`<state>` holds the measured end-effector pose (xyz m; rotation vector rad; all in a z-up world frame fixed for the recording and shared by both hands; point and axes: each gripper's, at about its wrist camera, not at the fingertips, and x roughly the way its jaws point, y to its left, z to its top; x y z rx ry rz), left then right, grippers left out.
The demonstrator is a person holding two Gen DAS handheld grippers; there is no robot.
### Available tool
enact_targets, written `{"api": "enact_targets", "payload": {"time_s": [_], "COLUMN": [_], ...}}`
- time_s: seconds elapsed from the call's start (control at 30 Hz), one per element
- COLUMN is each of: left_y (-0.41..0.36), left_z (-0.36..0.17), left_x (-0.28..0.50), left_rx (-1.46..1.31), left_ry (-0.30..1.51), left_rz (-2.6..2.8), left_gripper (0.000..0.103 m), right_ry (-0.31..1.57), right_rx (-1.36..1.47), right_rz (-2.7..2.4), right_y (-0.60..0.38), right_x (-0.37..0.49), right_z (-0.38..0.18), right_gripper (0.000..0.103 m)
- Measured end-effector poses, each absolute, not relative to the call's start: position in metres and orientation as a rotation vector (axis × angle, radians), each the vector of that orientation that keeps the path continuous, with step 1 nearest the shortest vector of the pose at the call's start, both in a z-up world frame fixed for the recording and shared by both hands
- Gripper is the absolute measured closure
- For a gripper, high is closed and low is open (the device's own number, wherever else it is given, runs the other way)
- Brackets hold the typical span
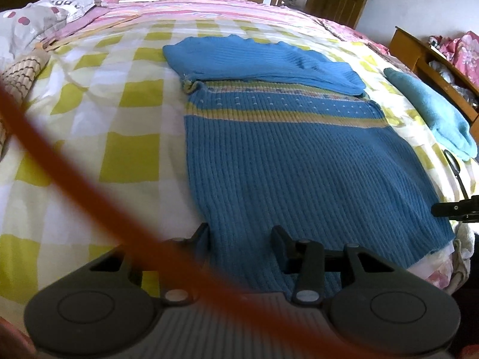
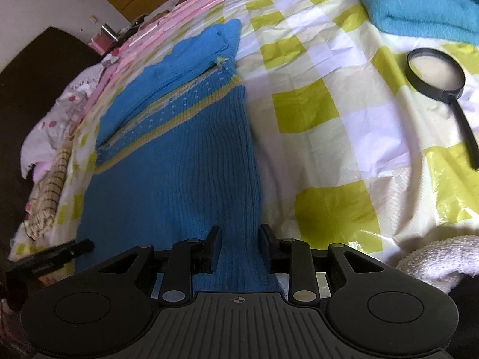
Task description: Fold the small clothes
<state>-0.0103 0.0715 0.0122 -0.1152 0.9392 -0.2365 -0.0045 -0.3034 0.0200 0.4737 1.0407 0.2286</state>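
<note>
A blue ribbed sweater [image 1: 284, 164] with a yellow-striped band lies flat on the yellow-check bedsheet [image 1: 125, 161], its sleeves folded across the chest. My left gripper [image 1: 241, 240] is low over the sweater's near left hem corner. Its jaws stand apart and the fabric lies flat between them, unpinched. In the right wrist view the sweater [image 2: 173, 179] runs away from me. My right gripper [image 2: 239, 245] straddles its near right hem corner, jaws narrower but apart, cloth between them. Each gripper shows at the edge of the other's view, the right gripper [image 1: 455, 209] and the left gripper [image 2: 60, 251].
A folded teal cloth [image 2: 419, 0] and a black magnifying glass [image 2: 434, 71] lie on the sheet right of the sweater. A white fluffy towel [image 2: 434, 257] sits at the bed's near edge. A blurred orange cable [image 1: 74, 173] crosses the left view. Pillows [image 1: 36, 21] lie far left and a wooden cabinet [image 1: 419, 56] stands far right.
</note>
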Motion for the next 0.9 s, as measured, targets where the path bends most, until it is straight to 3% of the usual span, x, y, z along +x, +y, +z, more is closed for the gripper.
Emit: {"api": "enact_targets", "payload": {"time_s": [0.23, 0.4, 0.9], "left_y": [0.071, 0.083, 0.085], "left_z": [0.012, 0.012, 0.01], "left_x": [-0.01, -0.008, -0.006], "left_rx": [-0.128, -0.203, -0.225], "left_ry": [0.96, 0.959, 0.992], "left_rz": [-0.244, -0.207, -0.248], "left_gripper": [0.055, 0.085, 0.084], "right_ry": [1.03, 1.033, 1.013], "right_rx": [0.527, 0.559, 0.669], "right_rz": [0.275, 0.306, 0.348], "right_y": [-0.305, -0.299, -0.296], "right_x": [-0.003, -0.002, 0.001], "right_z": [0.017, 0.011, 0.004], "right_gripper": [0.075, 0.075, 0.075]}}
